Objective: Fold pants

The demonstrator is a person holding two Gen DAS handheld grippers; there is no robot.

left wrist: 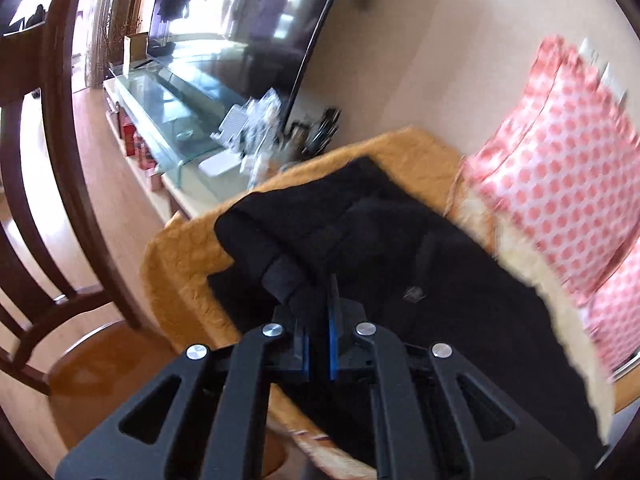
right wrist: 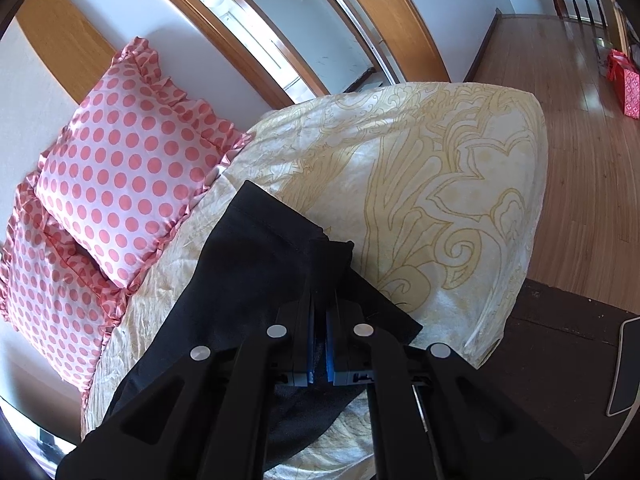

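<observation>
The black pants lie spread on a yellow patterned cover over a cushioned seat, and I have hold of them at two places. In my left wrist view the dark cloth runs away from me toward the far rounded end of the seat, with a thick bunched fold rising straight into my left gripper. Its two blue-lined fingers stand almost together with black fabric pinched between them. The view is blurred, so I cannot make out which part of the garment this is.

In my right wrist view the pants stretch as a long band from lower left up toward the middle, with a stitched hem edge at the far end. My right gripper is likewise nearly closed, a tuft of black cloth standing up between its fingers at the band's right edge.

Both tools sit directly on the garment, so neither is nearer than the other. The long axis of the cloth runs forward from each gripper, and I judge a fold would mean carrying both held points along that line together and keeping them level.

Two pink polka-dot pillows with ruffled edges lean against the wall just beside the pants. Farther out are a dark wooden chair, a glass-topped cabinet below a large dark screen, and wood flooring.
</observation>
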